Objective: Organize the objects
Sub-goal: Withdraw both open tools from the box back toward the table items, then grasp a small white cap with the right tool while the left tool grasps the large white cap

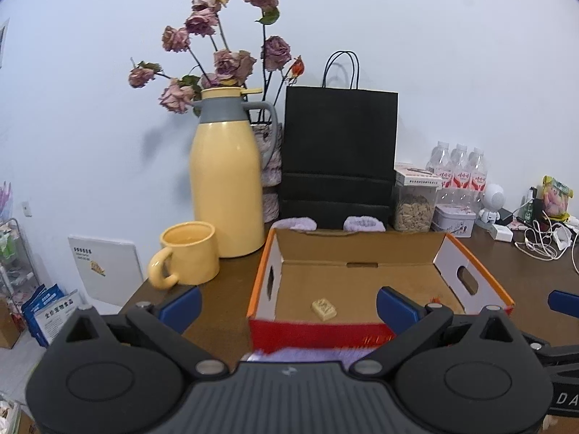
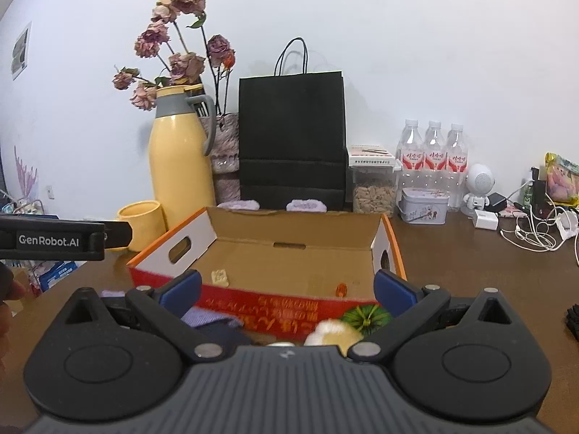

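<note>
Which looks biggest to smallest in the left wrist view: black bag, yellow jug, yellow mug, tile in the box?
1. Black bag
2. Yellow jug
3. Yellow mug, though it sits nearer the camera
4. Tile

Even, soft indoor light; faint shadow of the flowers (image 1: 224, 47) on the wall (image 1: 452, 54). Fisheye curvature bends the edges, with dark corners. The box's (image 2: 289, 253) near red rim is blurred.

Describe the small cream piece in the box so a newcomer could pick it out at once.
Find the open cardboard box with orange edges in front of the black paper bag. On its brown floor, near the red front wall, lies a cream tile. It is pale and blocky, unlike the tiny orange bit nearby.
</note>
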Demonstrator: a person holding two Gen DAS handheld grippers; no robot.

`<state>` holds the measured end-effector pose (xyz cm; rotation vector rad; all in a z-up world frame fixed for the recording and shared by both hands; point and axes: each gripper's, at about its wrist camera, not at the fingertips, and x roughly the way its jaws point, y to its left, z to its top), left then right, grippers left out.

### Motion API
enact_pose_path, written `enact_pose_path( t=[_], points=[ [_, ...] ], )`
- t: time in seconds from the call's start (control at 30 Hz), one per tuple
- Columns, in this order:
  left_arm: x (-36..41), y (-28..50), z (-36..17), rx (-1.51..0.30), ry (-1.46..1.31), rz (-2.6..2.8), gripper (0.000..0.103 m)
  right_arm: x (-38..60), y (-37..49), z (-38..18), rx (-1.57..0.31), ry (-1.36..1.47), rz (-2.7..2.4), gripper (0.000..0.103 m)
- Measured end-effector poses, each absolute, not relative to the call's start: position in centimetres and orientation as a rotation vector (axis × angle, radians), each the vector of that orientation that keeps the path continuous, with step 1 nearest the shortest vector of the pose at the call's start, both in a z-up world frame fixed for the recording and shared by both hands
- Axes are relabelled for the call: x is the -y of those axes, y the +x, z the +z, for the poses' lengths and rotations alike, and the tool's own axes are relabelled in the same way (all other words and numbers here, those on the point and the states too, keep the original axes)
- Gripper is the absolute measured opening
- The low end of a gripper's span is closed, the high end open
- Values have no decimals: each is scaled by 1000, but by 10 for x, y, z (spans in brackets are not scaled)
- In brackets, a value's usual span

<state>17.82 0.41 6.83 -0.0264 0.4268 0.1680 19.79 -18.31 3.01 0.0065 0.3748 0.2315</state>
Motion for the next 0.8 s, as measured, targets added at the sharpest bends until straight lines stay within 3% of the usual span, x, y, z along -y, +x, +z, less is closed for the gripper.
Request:
enact_pose_path(
  t=[0.8],
  points=[
    [-22, 85, 3, -561, 59, 141, 103, 169, 109, -11, -484, -80, 315, 103]
  ],
)
